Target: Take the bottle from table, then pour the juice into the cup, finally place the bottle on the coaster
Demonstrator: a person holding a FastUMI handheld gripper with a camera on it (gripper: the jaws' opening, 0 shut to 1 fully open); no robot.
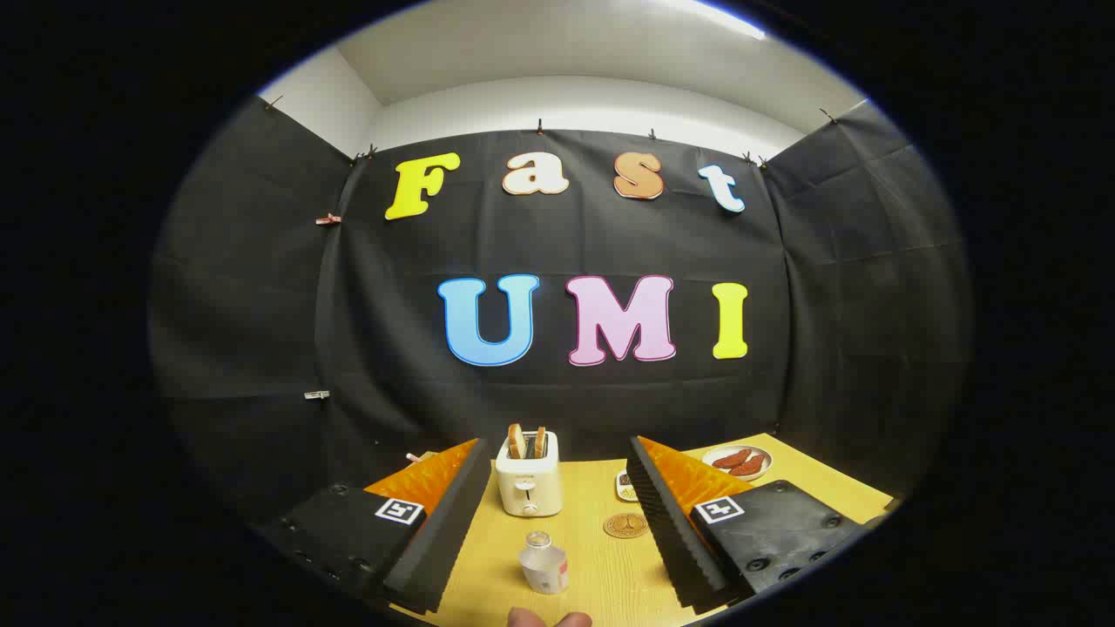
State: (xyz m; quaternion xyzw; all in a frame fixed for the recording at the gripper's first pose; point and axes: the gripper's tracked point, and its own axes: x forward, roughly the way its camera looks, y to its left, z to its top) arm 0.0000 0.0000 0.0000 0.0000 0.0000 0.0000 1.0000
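Observation:
A small clear bottle (543, 563) with a silvery cap and a red-and-white label stands upright on the yellow table (601, 570), between my two fingers and low down near their bases. My gripper (557, 455) is open, its fingers spread wide and touching nothing. A round brown coaster (625, 525) lies flat on the table just right of and beyond the bottle, close to the right finger (671, 514). Part of a small white object (625, 486) peeks out behind the right finger, beyond the coaster; I cannot tell what it is.
A white toaster (528, 479) holding two slices of bread stands beyond the bottle, between the fingertips. A white plate (737, 461) with reddish food sits at the far right of the table. Fingertips of a person's hand (549, 619) show nearest me.

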